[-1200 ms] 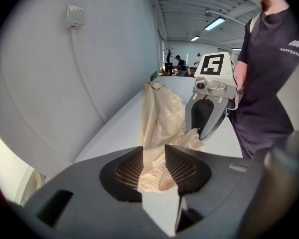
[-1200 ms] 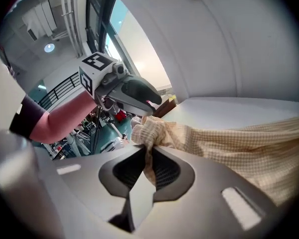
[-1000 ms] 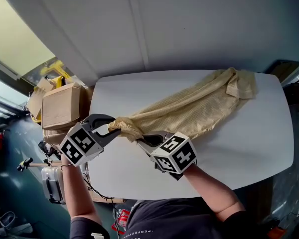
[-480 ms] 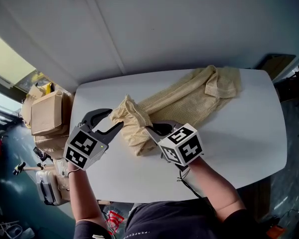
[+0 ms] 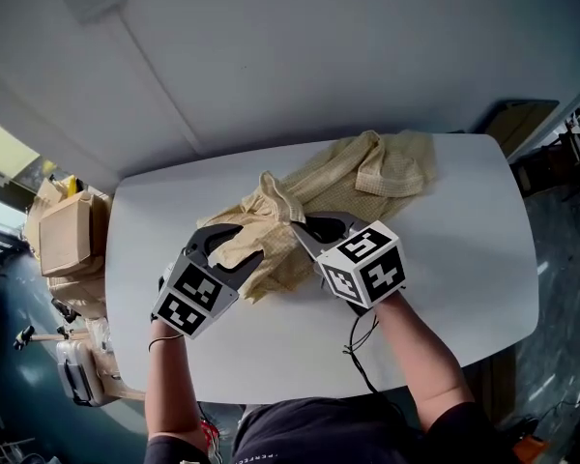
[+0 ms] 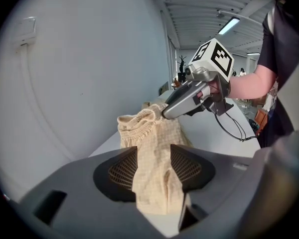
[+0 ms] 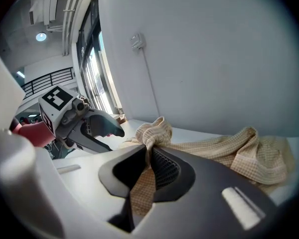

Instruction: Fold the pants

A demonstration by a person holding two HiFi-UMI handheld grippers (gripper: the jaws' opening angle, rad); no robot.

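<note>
Since the earlier frames, both tongs have carried the gathered end of the beige checked pants (image 5: 362, 177) along the desk (image 5: 464, 259), doubling it toward the other end. Left tongs (image 6: 154, 169): jaws have just been opening and stand wide, with a strip of cloth lying loose between the pads. Right tongs (image 7: 148, 159): jaws closed, pinching the gathered end. The rest of the pants lies rumpled toward the wall. For a clean fold, the left tongs should probably re-grip level with the right before the end is laid flat, edges matched.

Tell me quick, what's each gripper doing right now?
Left gripper: open, jaws just opened; pants lie between them.
Right gripper: closed on the pants.
</note>
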